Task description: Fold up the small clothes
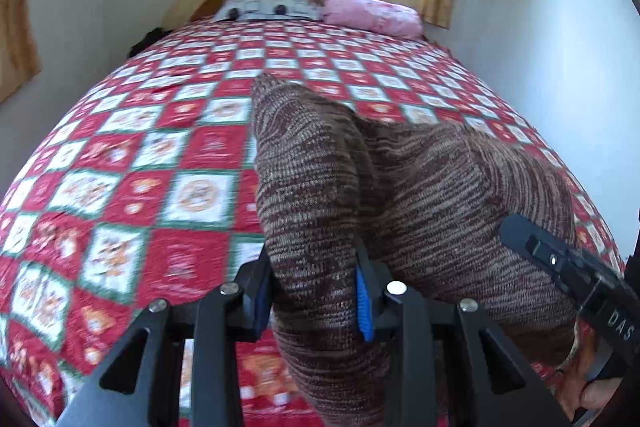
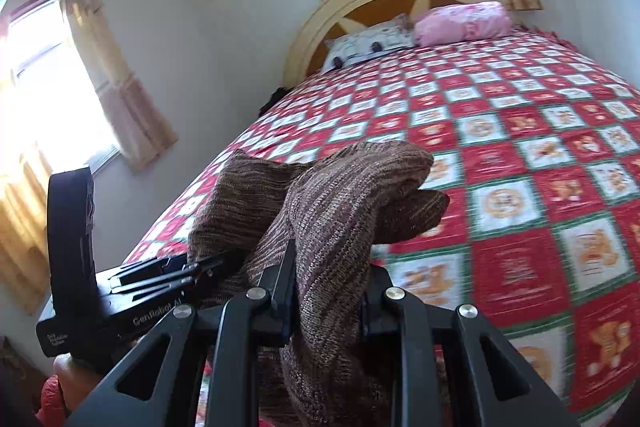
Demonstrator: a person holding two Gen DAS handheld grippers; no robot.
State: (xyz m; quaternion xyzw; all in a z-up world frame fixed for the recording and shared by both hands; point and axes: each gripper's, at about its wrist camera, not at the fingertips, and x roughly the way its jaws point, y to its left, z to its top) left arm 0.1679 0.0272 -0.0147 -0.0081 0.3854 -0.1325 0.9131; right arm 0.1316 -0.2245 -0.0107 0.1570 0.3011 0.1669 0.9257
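While both grippers are clamping the brown knit garment (image 1: 420,179), it is hanging raised over the checked bedspread (image 1: 120,167). The left gripper (image 1: 316,291) is pinching one bunched edge at lower centre; the right gripper (image 2: 328,291) is pinching another, the cloth stretching sideways between them.

A: The brown knitted garment (image 1: 420,187) runs off the bottom edge; its shape is unreadable.
B: The quilt's (image 1: 120,187) near squares are blurred, and a dark thing (image 2: 274,99) beside the headboard (image 2: 312,39) is too small to identify.
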